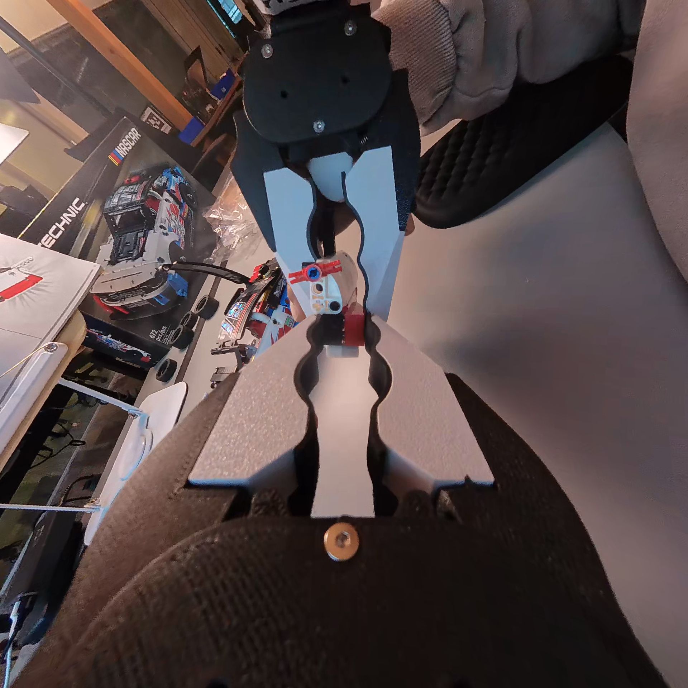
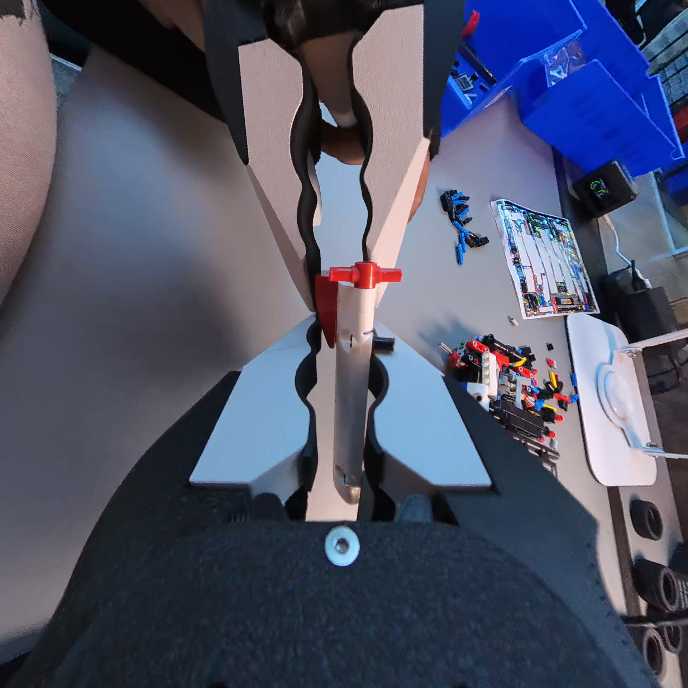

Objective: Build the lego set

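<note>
A small Lego sub-assembly is held in the air between my two grippers, which face each other tip to tip. It has a long white panel (image 2: 350, 409), a red wedge piece (image 2: 327, 309) and a red cross connector (image 2: 363, 275) on top. My right gripper (image 2: 342, 335) is shut on the white panel, which runs back between its fingers. My left gripper (image 1: 338, 324) is shut on the red and black end (image 1: 352, 327) of the assembly. The right gripper (image 1: 335, 290) reaches down from above in the left wrist view, around the white piece (image 1: 325, 294).
On the grey table: the Lego box (image 1: 141, 242), an instruction booklet (image 1: 33, 298), a part-built car (image 1: 257, 309), loose tyres (image 1: 203, 309), a pile of parts (image 2: 513, 387), blue pins (image 2: 461, 223), a sticker sheet (image 2: 540, 260), a white stand base (image 2: 610, 402), blue bins (image 2: 595, 93). My two grippers' fingertips are within a few centimetres of each other.
</note>
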A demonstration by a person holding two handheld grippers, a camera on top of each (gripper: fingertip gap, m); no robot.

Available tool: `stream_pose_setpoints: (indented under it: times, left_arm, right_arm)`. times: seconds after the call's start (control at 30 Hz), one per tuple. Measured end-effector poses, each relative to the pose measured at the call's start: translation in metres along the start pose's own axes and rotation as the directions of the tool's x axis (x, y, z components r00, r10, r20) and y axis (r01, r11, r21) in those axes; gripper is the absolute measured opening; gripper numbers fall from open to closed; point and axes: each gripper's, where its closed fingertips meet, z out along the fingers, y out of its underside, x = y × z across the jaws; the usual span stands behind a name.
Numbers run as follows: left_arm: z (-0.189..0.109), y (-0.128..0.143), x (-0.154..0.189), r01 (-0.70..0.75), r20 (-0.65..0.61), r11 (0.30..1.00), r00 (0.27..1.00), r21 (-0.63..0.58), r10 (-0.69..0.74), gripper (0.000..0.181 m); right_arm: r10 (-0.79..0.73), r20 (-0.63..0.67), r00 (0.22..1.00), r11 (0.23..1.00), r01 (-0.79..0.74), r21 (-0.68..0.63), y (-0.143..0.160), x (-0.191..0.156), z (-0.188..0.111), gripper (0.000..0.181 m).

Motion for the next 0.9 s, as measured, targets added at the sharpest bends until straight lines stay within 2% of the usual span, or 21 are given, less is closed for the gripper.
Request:
stream_pose_setpoints:
  times: [0.33, 0.53, 0.9]
  left_arm:
    - [0.002, 0.000, 0.002, -0.006, -0.006, 1.000, 1.000, 0.027, 0.006, 0.019]
    - [0.001, -0.006, 0.009, 0.050, -0.067, 0.996, 0.997, 0.070, -0.046, 0.023]
    - [0.003, 0.000, 0.016, 0.072, -0.121, 0.997, 0.990, 0.020, -0.069, 0.019]
  right_arm:
    - [-0.032, -0.020, 0.999, 0.999, 0.032, 0.011, 0.001, -0.002, -0.001, 0.013]
    - [-0.098, -0.020, 0.995, 0.995, 0.099, 0.033, -0.003, -0.008, -0.003, 0.013]
    - [-0.087, -0.008, 0.996, 0.995, 0.087, 0.044, 0.001, -0.014, 0.000, 0.012]
